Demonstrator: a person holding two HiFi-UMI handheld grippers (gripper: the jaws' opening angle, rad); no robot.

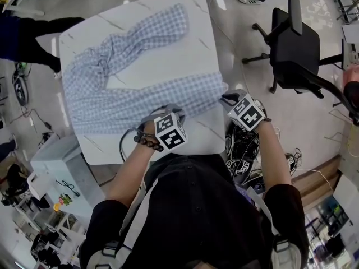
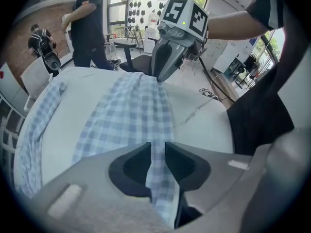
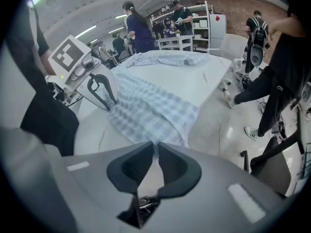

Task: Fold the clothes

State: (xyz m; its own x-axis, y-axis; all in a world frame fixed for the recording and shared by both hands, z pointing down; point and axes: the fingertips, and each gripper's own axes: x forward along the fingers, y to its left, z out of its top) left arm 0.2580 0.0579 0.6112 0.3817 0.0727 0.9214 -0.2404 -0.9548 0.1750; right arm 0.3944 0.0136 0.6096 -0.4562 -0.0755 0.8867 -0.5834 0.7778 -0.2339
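Left hand-held gripper (image 2: 156,152) and right hand-held gripper (image 3: 156,152), jaws narrow, both tight on the checked shirt (image 1: 146,102).

Right hand-held gripper (image 3: 156,148) pinching checked shirt (image 3: 150,108) hem at white table (image 3: 209,81) edge

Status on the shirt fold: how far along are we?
Done: nothing yet. No finished fold shows, and the checked shirt lies spread and rumpled on the white table, with one sleeve bunched at the far side.
In hand: the left tongs and right tongs each pinch its near edge.
Left: all the folds.
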